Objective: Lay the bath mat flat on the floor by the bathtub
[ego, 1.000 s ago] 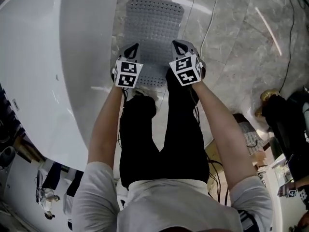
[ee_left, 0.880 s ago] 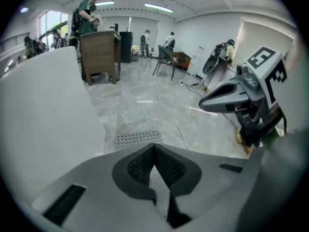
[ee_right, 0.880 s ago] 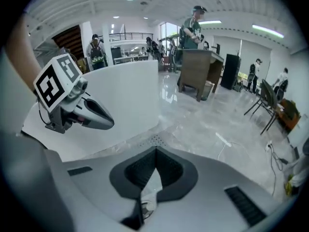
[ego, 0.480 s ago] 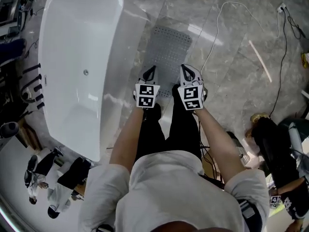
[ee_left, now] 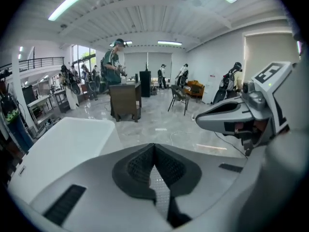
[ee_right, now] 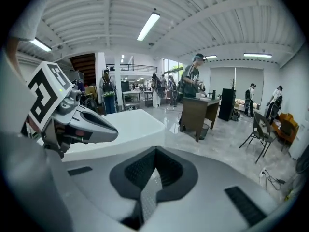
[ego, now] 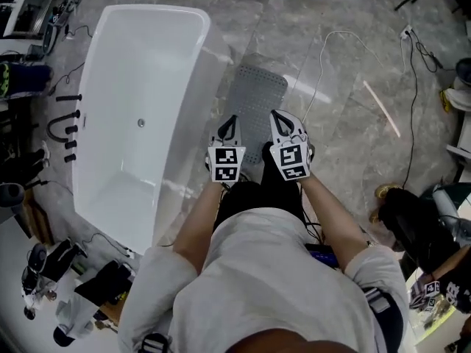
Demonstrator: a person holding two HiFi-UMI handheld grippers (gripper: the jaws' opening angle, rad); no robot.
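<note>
The grey perforated bath mat (ego: 257, 98) lies flat on the marble floor, along the right side of the white bathtub (ego: 140, 116). Both grippers are held up side by side in front of the person, well above the mat's near end. My left gripper (ego: 230, 120) is shut with nothing in it; in its own view the jaws (ee_left: 154, 146) meet. My right gripper (ego: 276, 115) is shut too and empty (ee_right: 155, 151). Each gripper shows in the other's view: the right gripper (ee_left: 231, 117), the left gripper (ee_right: 82, 122). A strip of mat (ee_left: 161, 192) shows below the jaws.
White and black cables (ego: 324, 57) trail over the floor right of the mat. A person in black (ego: 416, 219) crouches at the right. Black tap fittings (ego: 66, 123) lie left of the tub. A brown desk (ee_left: 125, 100), chairs and standing people are farther off.
The view and both grippers have risen well away from the floor; the mat looks smaller and the whole tub now shows. The mat has stayed flat where it was.
</note>
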